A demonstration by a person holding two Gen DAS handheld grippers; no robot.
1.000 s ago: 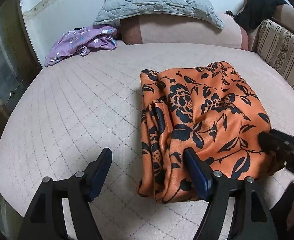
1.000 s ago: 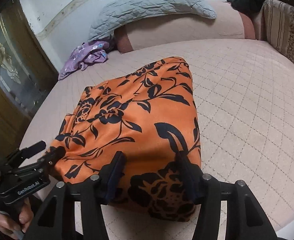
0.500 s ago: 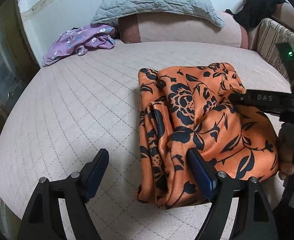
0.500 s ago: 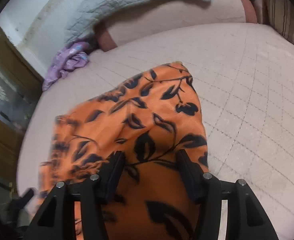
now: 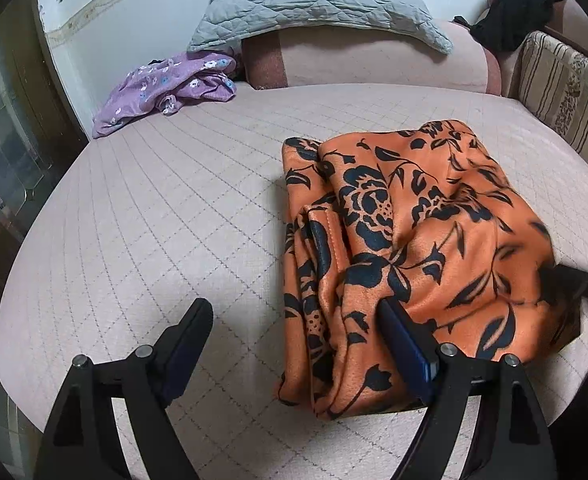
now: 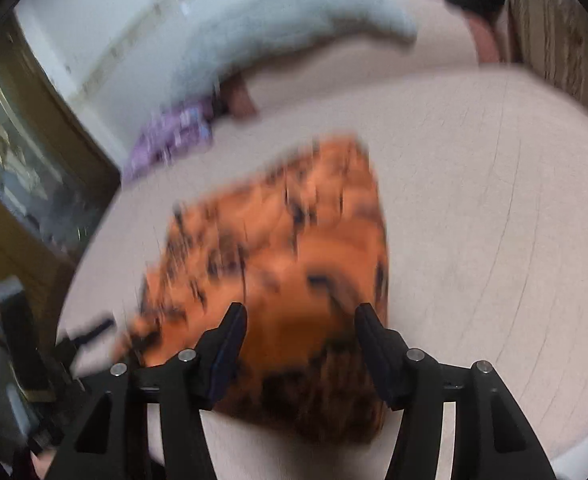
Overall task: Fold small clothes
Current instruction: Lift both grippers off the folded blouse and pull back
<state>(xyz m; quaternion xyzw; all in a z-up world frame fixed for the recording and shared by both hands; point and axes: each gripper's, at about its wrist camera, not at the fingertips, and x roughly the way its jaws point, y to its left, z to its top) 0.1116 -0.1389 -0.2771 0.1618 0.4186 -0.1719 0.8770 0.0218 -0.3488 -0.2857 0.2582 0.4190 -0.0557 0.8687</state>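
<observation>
— What carried it all?
— A bed point(image 5: 174, 216) with a pale pink quilted cover.
— And what lay on it?
— A folded orange garment point(image 5: 414, 240) with black flowers near the front edge, and a crumpled purple floral garment point(image 5: 166, 88) well apart, at the far left corner.

Folded garment point(image 5: 406, 248) lies on the bed point(image 5: 154, 220), right of centre in the left wrist view. Left gripper point(image 5: 294, 320) straddles its near-left edge, with one of its fingers point(image 5: 404, 340) on the cloth. A crumpled garment point(image 5: 166, 88) lies at the far left, a pillow point(image 5: 314, 4) behind it on the bolster point(image 5: 374, 60).
</observation>
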